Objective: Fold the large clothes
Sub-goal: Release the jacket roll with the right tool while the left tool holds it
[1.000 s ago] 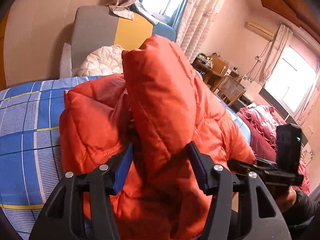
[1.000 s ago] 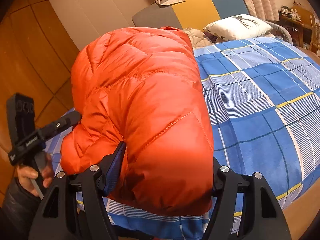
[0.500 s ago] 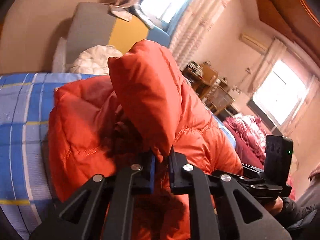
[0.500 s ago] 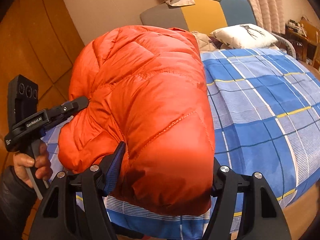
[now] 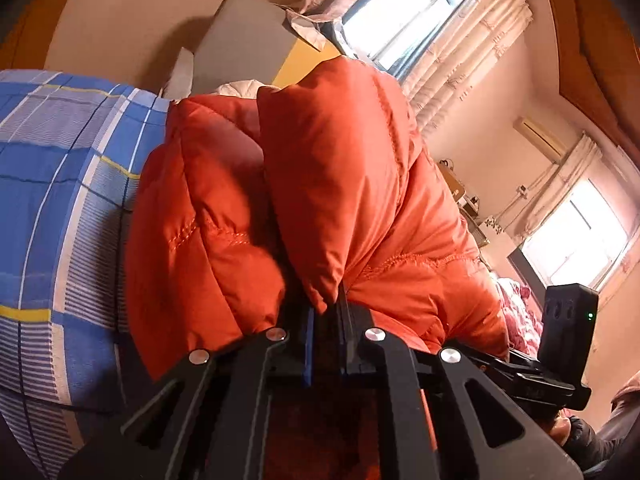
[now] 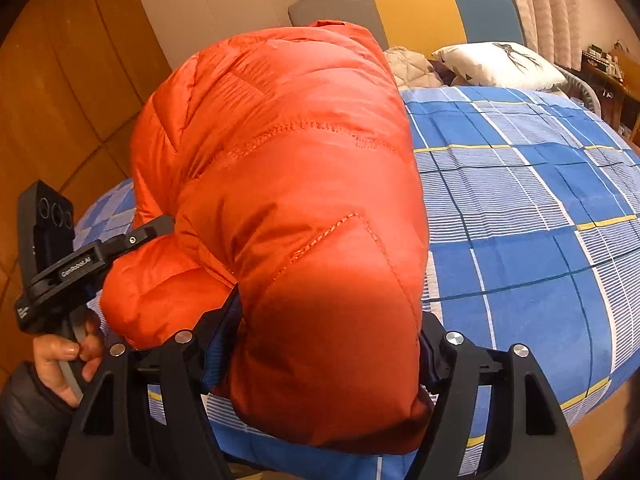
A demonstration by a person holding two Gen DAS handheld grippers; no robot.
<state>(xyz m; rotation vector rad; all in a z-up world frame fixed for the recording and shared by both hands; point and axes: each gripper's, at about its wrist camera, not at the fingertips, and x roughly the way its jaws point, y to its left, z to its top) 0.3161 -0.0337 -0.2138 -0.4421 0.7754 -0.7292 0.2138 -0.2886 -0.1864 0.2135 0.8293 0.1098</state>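
A bulky orange down jacket [image 5: 352, 200] lies bunched on the blue plaid bed [image 5: 52, 208]. My left gripper [image 5: 326, 312] is shut on a fold at the jacket's edge, jaws almost together. In the right wrist view the jacket [image 6: 304, 200] fills the middle. My right gripper [image 6: 320, 344] is wide open, with its two fingers on either side of a thick padded part of the jacket, not squeezing it. The left gripper's body [image 6: 72, 256] and the hand holding it show at the left of the right wrist view.
The blue plaid bed sheet [image 6: 520, 208] stretches to the right. A white pillow [image 6: 500, 66] and a grey-yellow-blue headboard [image 6: 400, 16] are at the far end. A wooden wardrobe wall [image 6: 60, 100] stands at the left. A desk [image 5: 460, 196] and windows are beyond.
My left gripper closed from wide open onto the jacket's fold and tilted, lifting it. My right gripper stayed open around the padded part.
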